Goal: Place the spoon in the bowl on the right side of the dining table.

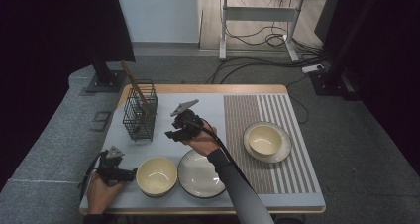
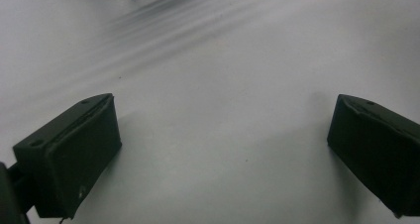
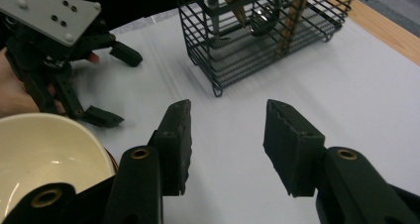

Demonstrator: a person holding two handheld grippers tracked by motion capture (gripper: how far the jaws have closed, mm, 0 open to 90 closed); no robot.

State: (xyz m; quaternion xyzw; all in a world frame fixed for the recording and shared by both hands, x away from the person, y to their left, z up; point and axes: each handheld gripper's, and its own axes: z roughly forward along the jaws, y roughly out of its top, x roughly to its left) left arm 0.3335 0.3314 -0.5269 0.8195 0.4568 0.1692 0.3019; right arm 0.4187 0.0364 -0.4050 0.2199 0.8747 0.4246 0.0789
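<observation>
My right gripper (image 1: 172,133) hovers over the pale grey mat (image 1: 163,144) at mid-table, just right of a black wire basket (image 1: 140,113) that holds wooden utensils. In the right gripper view its jaws (image 3: 228,110) stand partly apart with nothing between them, and the basket (image 3: 257,30) lies ahead. My left gripper (image 1: 130,174) rests at the front left, pointing at a cream bowl (image 1: 156,176). Its jaws (image 2: 225,105) are wide open over bare mat. The right gripper view also catches the left gripper (image 3: 116,87) and the bowl (image 3: 44,154).
A pale plate (image 1: 200,173) lies right of the cream bowl, under my right forearm. A second cream bowl (image 1: 265,139) sits on a plate on the striped mat (image 1: 292,174) at the right. Beyond the table's far edge are floor cables and a desk.
</observation>
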